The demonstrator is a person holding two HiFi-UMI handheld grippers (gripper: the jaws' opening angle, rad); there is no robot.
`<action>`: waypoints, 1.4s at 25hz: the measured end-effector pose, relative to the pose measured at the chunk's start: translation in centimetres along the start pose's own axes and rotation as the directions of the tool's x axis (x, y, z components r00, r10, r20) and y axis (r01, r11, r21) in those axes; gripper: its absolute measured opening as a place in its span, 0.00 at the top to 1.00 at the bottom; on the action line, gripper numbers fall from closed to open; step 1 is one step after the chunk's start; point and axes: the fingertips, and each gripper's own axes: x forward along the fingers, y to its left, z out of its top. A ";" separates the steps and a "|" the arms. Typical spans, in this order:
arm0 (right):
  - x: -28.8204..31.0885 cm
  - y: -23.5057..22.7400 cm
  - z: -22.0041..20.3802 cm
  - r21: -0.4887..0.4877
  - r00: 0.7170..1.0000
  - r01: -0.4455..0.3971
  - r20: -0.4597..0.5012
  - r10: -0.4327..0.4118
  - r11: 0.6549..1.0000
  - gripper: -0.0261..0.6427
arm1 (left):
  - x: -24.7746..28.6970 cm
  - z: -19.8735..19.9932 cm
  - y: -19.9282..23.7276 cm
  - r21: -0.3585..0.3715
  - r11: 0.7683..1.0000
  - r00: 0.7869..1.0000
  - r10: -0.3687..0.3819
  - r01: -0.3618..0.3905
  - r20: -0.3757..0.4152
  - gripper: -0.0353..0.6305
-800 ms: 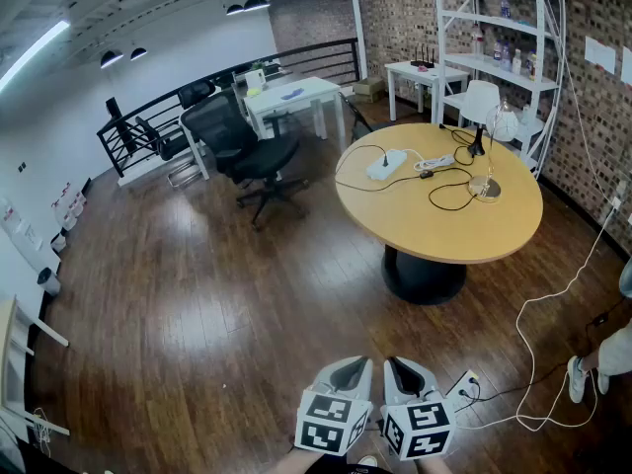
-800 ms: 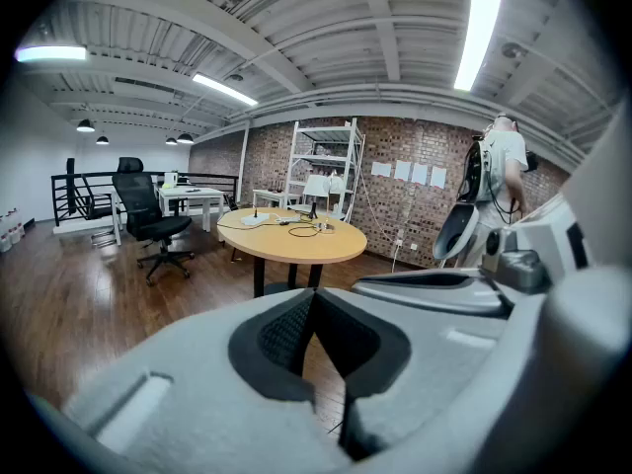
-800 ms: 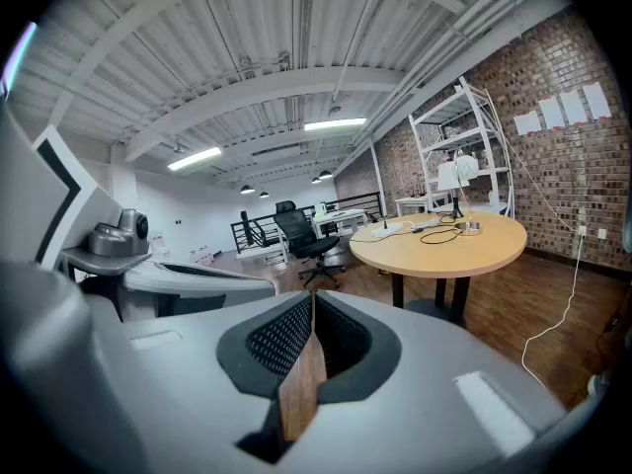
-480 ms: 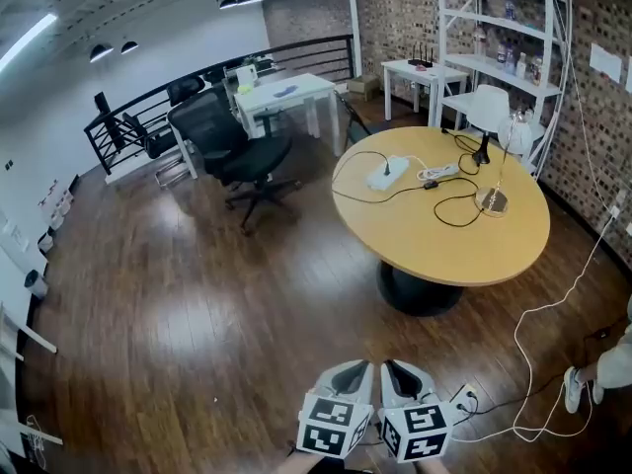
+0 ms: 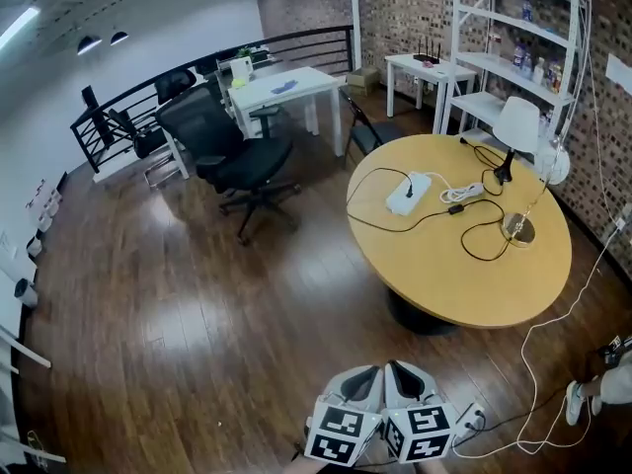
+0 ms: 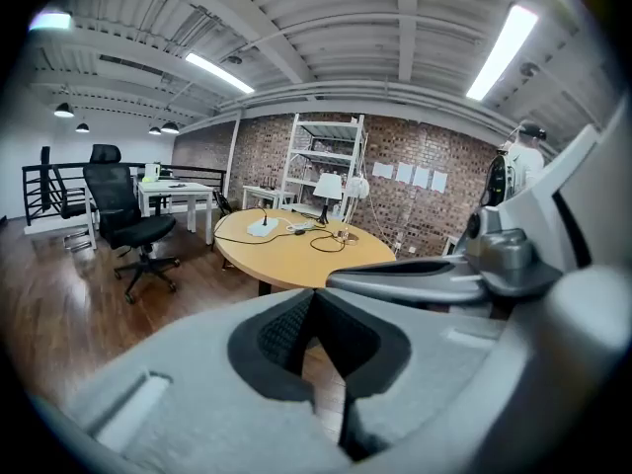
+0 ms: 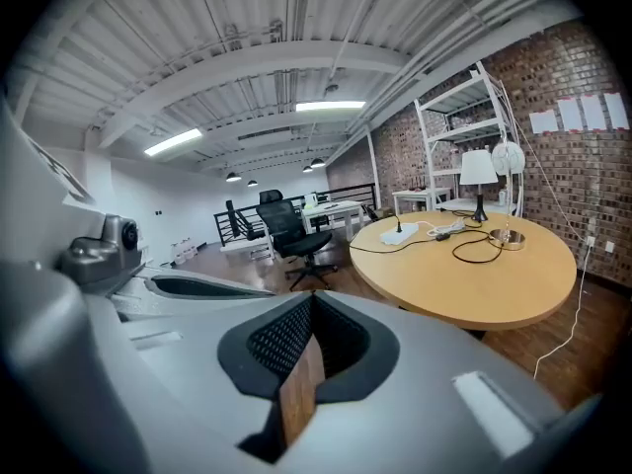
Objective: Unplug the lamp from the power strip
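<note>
**Near:** L gripper (image 5: pixel 361 381) and R gripper (image 5: pixel 405 378) sit side by side at the bottom of the head view. Bodies are matte grey plastic, each w/ a black-and-white marker cube at the rear. Per their own views, both sets of jaws are closed tip to tip. The black ribbed pads meet in a V notch. Nothing is held or touched; only floor shows through the slot behind. Both are well apart from the table.

Floor (image 5: pixel 178 294): dark glossy wood planks. A white socket (image 5: pixel 472 418) lies just right of the R gripper, w/ a thin white cord (image 5: pixel 524 336) snaking off to the right.

**Mid:** round table (image 5: pixel 464 284), smooth light-wood top, dark pedestal.
- Strip (image 5: pixel 409 197): flat, white, rectangular, on the far-left part of the top. A black plug (image 5: pixel 409 188) is seated in it.
- Black cable (image 5: pixel 380 229) loops from the plug across the top toward the lamp (image 5: pixel 517 229).
- The lamp has a round shiny metal base and a thin stem, and stands near the right edge.
- 2nd lamp (image 5: pixel 515 126): white shade, black stem, at the far edge.

**Far:** black mesh chair (image 5: pixel 242 151), white desk (image 5: pixel 281 89), white shelf (image 5: pixel 494 62), brick wall (image 5: pixel 415 13).

**View diffs:** only the head view shows the cubes and the socket. Only the gripper views show the ribbed ceiling (image 7: pixel 276 67) and tube lights (image 6: pixel 512 42). Each gripper view catches the other gripper alongside.
</note>
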 end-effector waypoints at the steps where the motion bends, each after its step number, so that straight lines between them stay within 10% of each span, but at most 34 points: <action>1: 0.9 0.2 0.5 0.001 1.000 0.002 0.000 -0.002 1.000 0.96 | 0.3 0.5 0.9 0.001 1.000 1.000 -0.003 0.003 0.001 0.95; 21: 11.3 -2.0 5.2 0.018 0.999 0.051 0.010 -0.052 0.999 0.96 | 7.2 5.0 9.2 0.023 0.998 0.999 -0.052 0.053 -0.014 0.95; 35: 20.6 -11.7 11.8 0.026 0.997 0.070 0.017 -0.070 0.997 0.96 | 19.9 12.4 13.1 0.056 0.997 0.998 -0.057 0.059 -0.033 0.95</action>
